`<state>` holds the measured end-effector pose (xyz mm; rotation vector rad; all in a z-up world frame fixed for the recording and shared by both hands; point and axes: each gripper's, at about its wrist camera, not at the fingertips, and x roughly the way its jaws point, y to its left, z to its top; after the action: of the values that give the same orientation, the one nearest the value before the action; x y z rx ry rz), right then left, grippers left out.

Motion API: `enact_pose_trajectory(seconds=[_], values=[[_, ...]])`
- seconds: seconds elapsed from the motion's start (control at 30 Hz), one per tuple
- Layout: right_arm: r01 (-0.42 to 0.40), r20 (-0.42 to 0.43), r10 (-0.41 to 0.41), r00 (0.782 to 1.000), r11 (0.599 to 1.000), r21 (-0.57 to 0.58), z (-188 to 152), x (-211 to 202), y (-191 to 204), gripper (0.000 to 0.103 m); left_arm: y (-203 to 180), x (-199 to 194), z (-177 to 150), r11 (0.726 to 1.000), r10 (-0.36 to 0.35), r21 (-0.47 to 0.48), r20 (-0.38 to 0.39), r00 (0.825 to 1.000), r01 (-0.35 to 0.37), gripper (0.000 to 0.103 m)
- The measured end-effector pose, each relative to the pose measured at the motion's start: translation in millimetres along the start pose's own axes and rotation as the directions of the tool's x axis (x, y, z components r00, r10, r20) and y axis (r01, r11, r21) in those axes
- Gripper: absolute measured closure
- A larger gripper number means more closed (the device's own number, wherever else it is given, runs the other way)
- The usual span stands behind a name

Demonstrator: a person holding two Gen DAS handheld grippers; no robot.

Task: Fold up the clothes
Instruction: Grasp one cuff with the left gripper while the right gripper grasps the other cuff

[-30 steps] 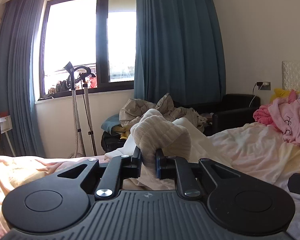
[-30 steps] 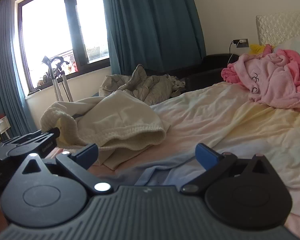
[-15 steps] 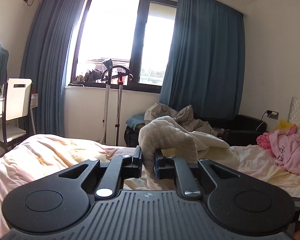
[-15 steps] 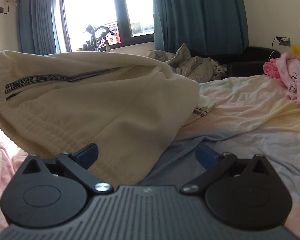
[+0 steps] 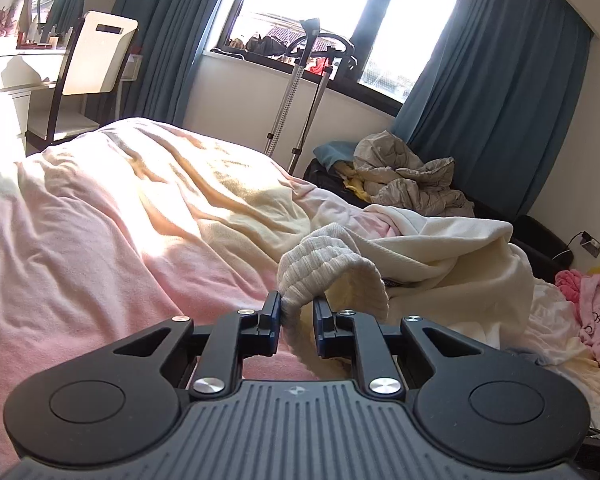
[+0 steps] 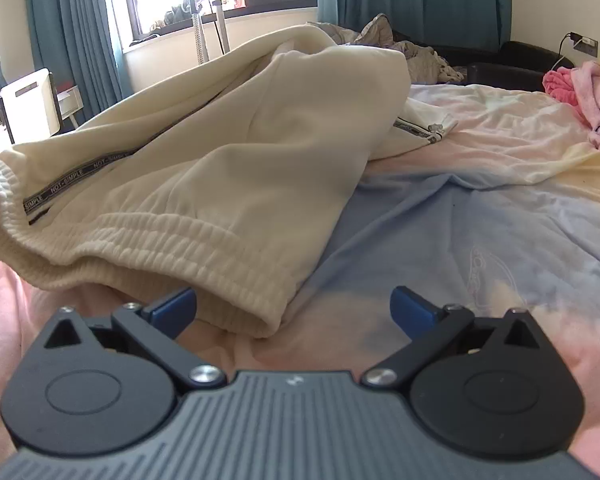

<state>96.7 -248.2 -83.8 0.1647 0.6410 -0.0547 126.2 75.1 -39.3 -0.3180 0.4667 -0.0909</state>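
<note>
Cream sweatpants (image 6: 228, 152) with a ribbed waistband and a dark lettered side stripe lie stretched across the bed. My left gripper (image 5: 296, 312) is shut on the ribbed waistband (image 5: 320, 264), holding one end just above the bedding. In the right wrist view the other waistband corner (image 6: 252, 308) rests on the sheet right in front of my right gripper (image 6: 294, 306), which stands wide open with that corner partly between its blue fingertips (image 6: 172, 306), not pinched.
The bed (image 5: 100, 220) is covered in a rumpled pink, yellow and blue sheet. A pink garment (image 6: 592, 92) lies at the far right. Grey crumpled bedding (image 5: 408, 176) sits on a dark couch by the curtains. A chair (image 5: 96, 60) and desk stand left.
The left gripper has swung left and lower with the waistband, drawing the pants out across the bed. The right gripper has closed in on the near waistband corner.
</note>
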Motion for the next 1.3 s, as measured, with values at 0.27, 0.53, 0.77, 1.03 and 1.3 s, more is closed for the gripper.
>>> enact_pose_trajectory(seconds=[0.27,0.53,0.77,1.03,1.3], values=[[0.028,0.034,-0.026,0.999,0.998,-0.056,-1,15,11,0.073,3,-1,5,0.999,0.042,-0.019,-0.025,0.999,-0.042,0.067],[0.051,0.241,-0.029,0.97,0.995,-0.088,17,-27,16,0.091,-8,-6,3,0.994,0.068,0.082,-0.005,0.998,-0.067,0.04],[0.101,0.337,-0.058,0.94,0.989,-0.112,19,-80,18,0.091,-21,-7,-6,0.982,0.09,0.169,0.003,0.996,-0.089,0.04],[0.09,0.025,-0.094,0.995,0.985,0.148,-3,-35,-25,0.085,-31,-1,-20,0.975,0.093,0.205,-0.02,0.995,-0.087,0.04],[0.102,-0.013,-0.101,0.995,0.979,0.175,-11,-17,-28,0.059,-36,4,-26,0.968,0.098,0.233,-0.027,0.995,-0.089,0.04]])
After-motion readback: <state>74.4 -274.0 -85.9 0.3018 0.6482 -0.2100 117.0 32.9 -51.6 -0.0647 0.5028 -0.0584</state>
